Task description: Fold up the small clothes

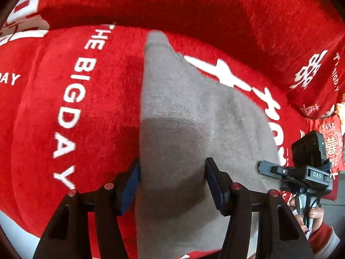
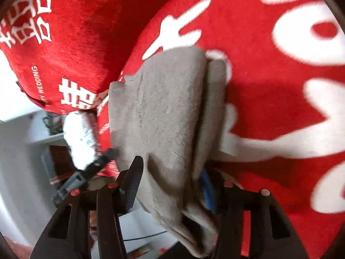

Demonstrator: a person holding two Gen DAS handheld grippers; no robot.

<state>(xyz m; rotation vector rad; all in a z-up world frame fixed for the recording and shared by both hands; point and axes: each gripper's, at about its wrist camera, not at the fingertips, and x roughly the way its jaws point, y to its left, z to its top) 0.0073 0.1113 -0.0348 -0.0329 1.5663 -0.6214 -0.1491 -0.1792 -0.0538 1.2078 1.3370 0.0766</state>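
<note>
A grey knit garment (image 1: 183, 112) lies on a red blanket (image 1: 90, 108) printed with white letters. My left gripper (image 1: 172, 183) stands open just above the garment's near part, a finger on each side and neither pad pressing on it. In the right wrist view the grey garment (image 2: 163, 112) is folded into layers. My right gripper (image 2: 170, 177) is open with the cloth between its fingers. The cloth drapes over the blue right pad (image 2: 206, 185) and hides most of it. The left finger (image 2: 134, 177) stands apart from the cloth.
A red cushion (image 2: 71, 43) with white characters rises behind the blanket. The right gripper's black housing (image 1: 310, 172) and a hand (image 1: 312, 213) holding it show at the right edge. A white crinkled bag (image 2: 79, 138) and white furniture (image 2: 25, 151) lie beyond the blanket's edge.
</note>
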